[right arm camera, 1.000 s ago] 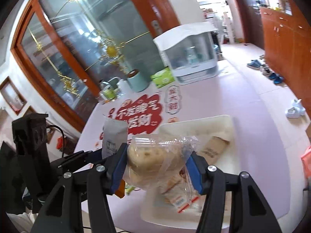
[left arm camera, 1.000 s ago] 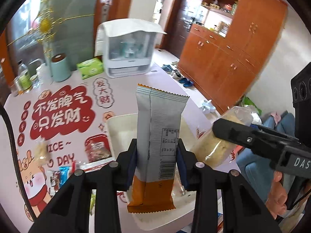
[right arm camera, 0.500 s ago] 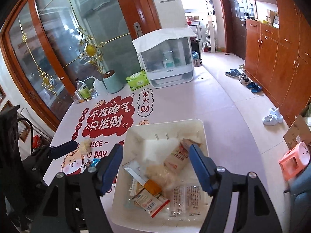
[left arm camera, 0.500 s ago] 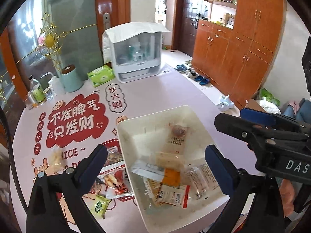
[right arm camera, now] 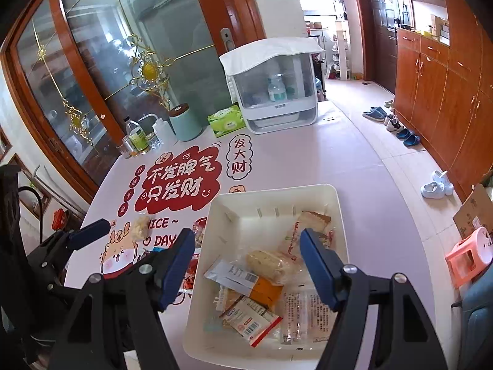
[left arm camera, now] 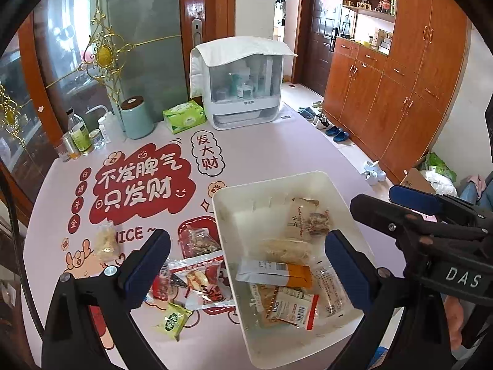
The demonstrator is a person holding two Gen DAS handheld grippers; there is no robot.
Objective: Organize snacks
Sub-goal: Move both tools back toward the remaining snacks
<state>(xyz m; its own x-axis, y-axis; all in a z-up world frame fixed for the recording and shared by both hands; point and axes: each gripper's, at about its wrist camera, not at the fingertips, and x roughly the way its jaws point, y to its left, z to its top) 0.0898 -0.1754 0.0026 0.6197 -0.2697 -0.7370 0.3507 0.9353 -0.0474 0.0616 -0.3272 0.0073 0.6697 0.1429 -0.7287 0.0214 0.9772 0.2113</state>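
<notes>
The left gripper (left arm camera: pixel 246 265) and right gripper (right arm camera: pixel 248 265) are held wide apart and empty above the white tray (right arm camera: pixel 271 192). The grey-and-orange packet (left arm camera: pixel 274 274) and bun packet (right arm camera: pixel 271 265) are seen lying inside it; other snacks (left arm camera: pixel 200 277) are left on the table (left arm camera: pixel 277 154).
</notes>
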